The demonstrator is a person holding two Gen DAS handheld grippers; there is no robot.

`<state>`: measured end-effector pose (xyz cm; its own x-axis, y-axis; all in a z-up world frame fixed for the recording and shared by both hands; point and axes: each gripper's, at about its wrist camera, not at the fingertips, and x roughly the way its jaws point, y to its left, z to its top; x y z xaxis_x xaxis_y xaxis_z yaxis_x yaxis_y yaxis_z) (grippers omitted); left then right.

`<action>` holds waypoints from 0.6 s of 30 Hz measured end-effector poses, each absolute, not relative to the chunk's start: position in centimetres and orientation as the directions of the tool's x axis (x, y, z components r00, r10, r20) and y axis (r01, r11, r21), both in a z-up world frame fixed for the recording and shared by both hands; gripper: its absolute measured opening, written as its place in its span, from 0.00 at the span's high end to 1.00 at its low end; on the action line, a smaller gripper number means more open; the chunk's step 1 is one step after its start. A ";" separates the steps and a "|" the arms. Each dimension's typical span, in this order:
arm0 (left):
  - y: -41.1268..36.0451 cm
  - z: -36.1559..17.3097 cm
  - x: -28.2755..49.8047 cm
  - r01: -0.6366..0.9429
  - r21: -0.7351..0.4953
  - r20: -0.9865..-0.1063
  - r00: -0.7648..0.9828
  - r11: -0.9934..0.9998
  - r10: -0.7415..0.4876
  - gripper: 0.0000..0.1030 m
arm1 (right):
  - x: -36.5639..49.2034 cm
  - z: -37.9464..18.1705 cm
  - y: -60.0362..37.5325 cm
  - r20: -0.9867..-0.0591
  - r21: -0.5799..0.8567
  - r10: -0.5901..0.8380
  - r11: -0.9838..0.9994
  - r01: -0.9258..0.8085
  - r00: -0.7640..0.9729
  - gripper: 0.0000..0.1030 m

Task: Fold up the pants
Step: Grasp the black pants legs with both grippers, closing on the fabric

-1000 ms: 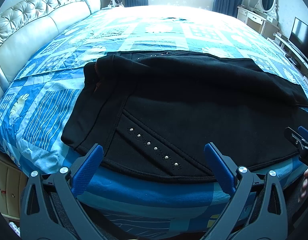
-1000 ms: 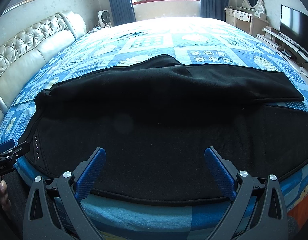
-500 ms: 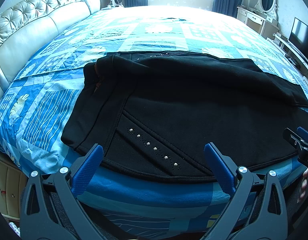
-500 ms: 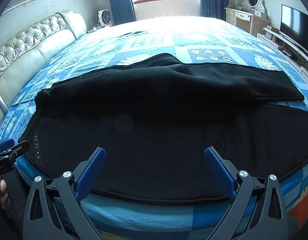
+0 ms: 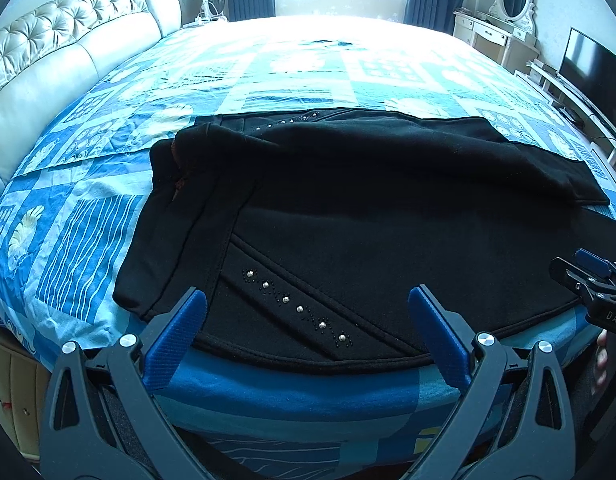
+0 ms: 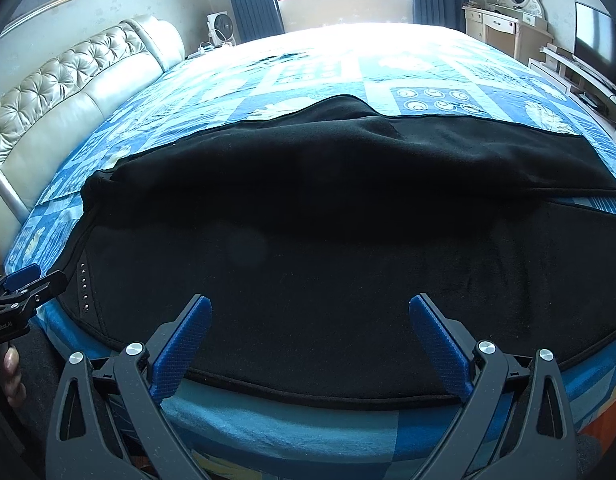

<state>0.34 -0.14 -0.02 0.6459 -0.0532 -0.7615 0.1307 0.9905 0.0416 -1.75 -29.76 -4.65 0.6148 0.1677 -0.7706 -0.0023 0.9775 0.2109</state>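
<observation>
Black pants (image 5: 368,220) lie across the near part of the bed, waistband to the left, with a row of silver studs (image 5: 296,308) near the front hem. One leg is folded over the other, its edge running across the middle (image 6: 348,168). My left gripper (image 5: 306,312) hovers open just in front of the studded waist area, holding nothing. My right gripper (image 6: 310,320) is open over the near edge of the pants' middle, also with nothing between its fingers. Each gripper shows at the edge of the other's view.
The bed wears a blue patterned quilt (image 5: 288,72). A tufted cream headboard (image 5: 60,52) runs along the left. A white dresser with mirror (image 5: 504,20) and a TV (image 5: 592,68) stand at the right. A small fan (image 6: 218,28) sits at the back.
Both grippers have shifted very slightly; the pants lie as before and both grippers stay open.
</observation>
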 end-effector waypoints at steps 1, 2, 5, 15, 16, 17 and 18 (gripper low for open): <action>0.3 0.3 0.6 0.144 0.027 -0.760 0.646 0.989 -0.073 0.02 | -1.6 -4.4 -29.9 -0.763 0.231 0.192 0.973 -0.018 0.617 0.04; 1.0 0.6 1.0 0.159 -0.008 -0.762 0.638 0.987 -0.108 0.02 | -1.3 -4.1 -30.2 -0.753 0.255 0.220 0.966 -0.034 0.620 0.04; 4.2 1.0 3.1 0.207 -0.178 -0.784 0.561 0.962 -0.265 0.02 | -0.3 -2.8 -31.3 -0.714 0.318 0.297 0.944 -0.085 0.634 0.04; 17.1 0.8 16.2 0.182 -0.368 -0.790 0.457 0.912 -0.409 0.02 | 7.1 1.2 -32.7 -0.656 0.288 0.293 0.949 -0.128 0.696 0.04; 18.2 0.4 17.7 0.133 -0.385 -0.790 0.464 0.913 -0.400 0.02 | 7.8 1.3 -32.6 -0.654 0.285 0.290 0.950 -0.128 0.698 0.04; 19.1 -0.1 19.2 0.109 -0.413 -0.787 0.457 0.904 -0.415 0.02 | 8.4 1.4 -32.6 -0.653 0.288 0.295 0.949 -0.131 0.698 0.04; 19.7 -0.7 20.8 0.105 -0.432 -0.789 0.436 0.896 -0.432 0.02 | 9.0 1.4 -32.5 -0.654 0.290 0.298 0.948 -0.133 0.695 0.04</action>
<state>20.85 19.69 -0.68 0.4364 -0.4321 -0.7892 0.1054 0.8957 -0.4321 9.02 -32.50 1.36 0.6954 0.2979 -0.6540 -0.1331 0.9477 0.2901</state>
